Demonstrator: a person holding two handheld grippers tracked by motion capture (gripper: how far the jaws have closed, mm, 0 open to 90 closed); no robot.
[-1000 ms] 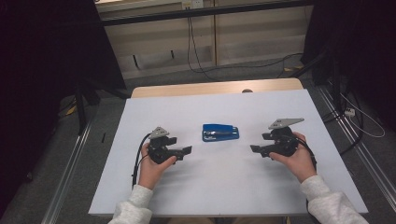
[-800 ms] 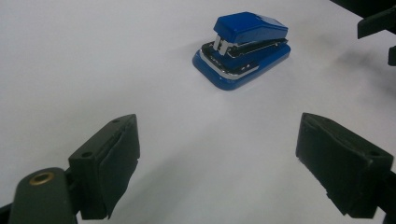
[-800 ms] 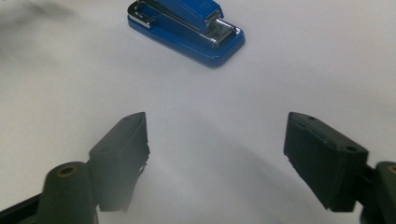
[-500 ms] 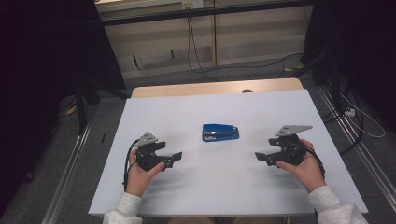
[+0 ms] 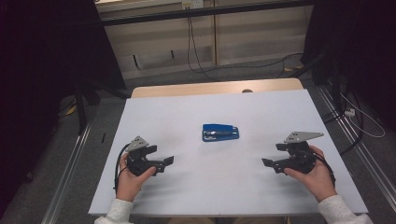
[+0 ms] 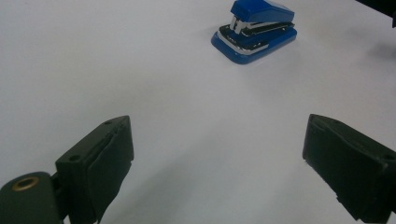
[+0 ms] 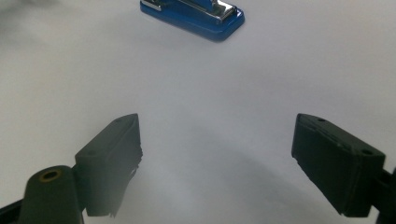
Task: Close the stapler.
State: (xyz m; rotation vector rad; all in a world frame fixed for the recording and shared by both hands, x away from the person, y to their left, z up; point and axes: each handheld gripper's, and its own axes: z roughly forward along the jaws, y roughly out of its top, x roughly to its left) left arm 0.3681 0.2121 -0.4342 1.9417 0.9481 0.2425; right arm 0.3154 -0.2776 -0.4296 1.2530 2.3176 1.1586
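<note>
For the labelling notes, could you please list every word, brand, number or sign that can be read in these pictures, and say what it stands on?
None can be read.
Blue stapler: no brand or lettering shows on its blue top or base, nor on its metal parts in either gripper view.
White table: plain, no marks.
Left hand-held gripper and right hand-held gripper: black jaws and grey plates bear no legible text.
Small light fitting on the far wall: too small to read.

White table [image 5: 154, 116], grey floor [image 5: 70, 154], cables [image 5: 196, 51] along the pale back wall [image 5: 261, 42].
</note>
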